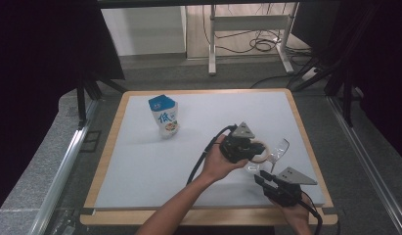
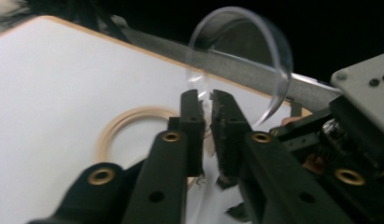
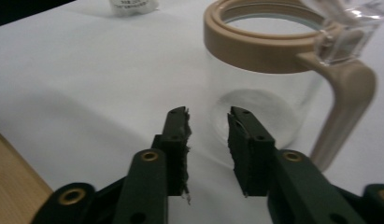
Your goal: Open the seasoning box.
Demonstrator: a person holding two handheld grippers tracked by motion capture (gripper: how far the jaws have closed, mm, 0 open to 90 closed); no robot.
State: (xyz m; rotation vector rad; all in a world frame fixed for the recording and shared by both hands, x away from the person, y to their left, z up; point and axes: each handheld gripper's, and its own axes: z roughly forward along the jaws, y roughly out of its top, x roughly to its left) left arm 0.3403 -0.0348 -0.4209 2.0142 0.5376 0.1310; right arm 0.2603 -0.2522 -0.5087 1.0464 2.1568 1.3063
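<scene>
both grippers are seen low on the table (image 1: 140, 161): the right gripper (image 3: 207, 122) is parted, holding nothing, before the jug (image 3: 269, 88); the left gripper (image 2: 206, 100) is narrowly pinched on the clear lid (image 2: 255, 60) above the jug.

A white table top (image 1: 140, 161) with a light wooden rim carries a blue-and-white carton (image 1: 164, 116), standing upright near the far left corner. Beyond the table, a white metal frame (image 1: 247, 29) stands on the floor among black cables (image 1: 262, 44).
</scene>
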